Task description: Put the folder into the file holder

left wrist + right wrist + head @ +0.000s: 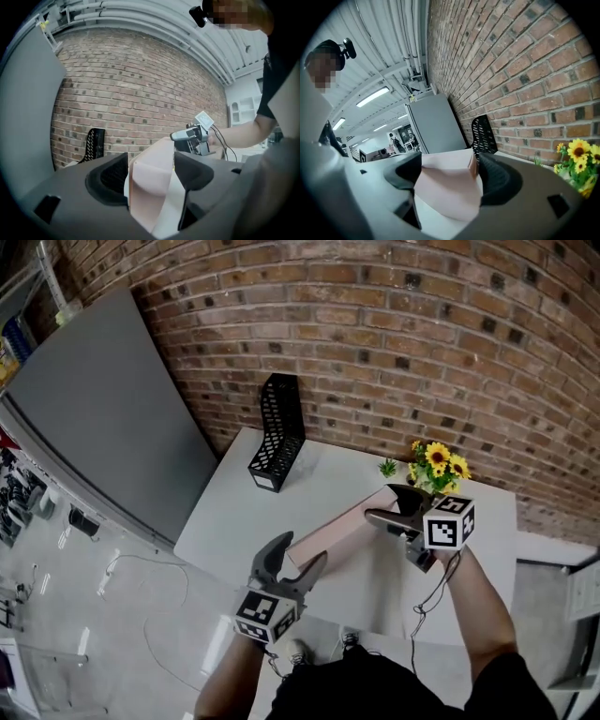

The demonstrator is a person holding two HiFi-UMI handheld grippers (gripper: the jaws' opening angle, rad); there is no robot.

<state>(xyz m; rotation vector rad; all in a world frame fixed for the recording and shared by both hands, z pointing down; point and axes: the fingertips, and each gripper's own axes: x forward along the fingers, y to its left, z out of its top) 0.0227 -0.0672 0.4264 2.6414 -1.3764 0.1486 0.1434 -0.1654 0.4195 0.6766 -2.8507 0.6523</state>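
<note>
Low at the frame's centre, your left gripper [300,554] stands open around the near end of the pink folder [342,526]. Your right gripper [380,502] clamps the folder's far end, right of centre. Beyond, the black file holder [277,432] stands upper centre on the table [244,521].

One folder [339,529], one holder [278,432] (two tools [302,550] [380,502])

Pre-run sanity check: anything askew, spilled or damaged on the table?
Nothing stands out. The black mesh file holder stands upright at the white table's far corner, the pink folder looks intact, and the yellow flowers are upright.
</note>
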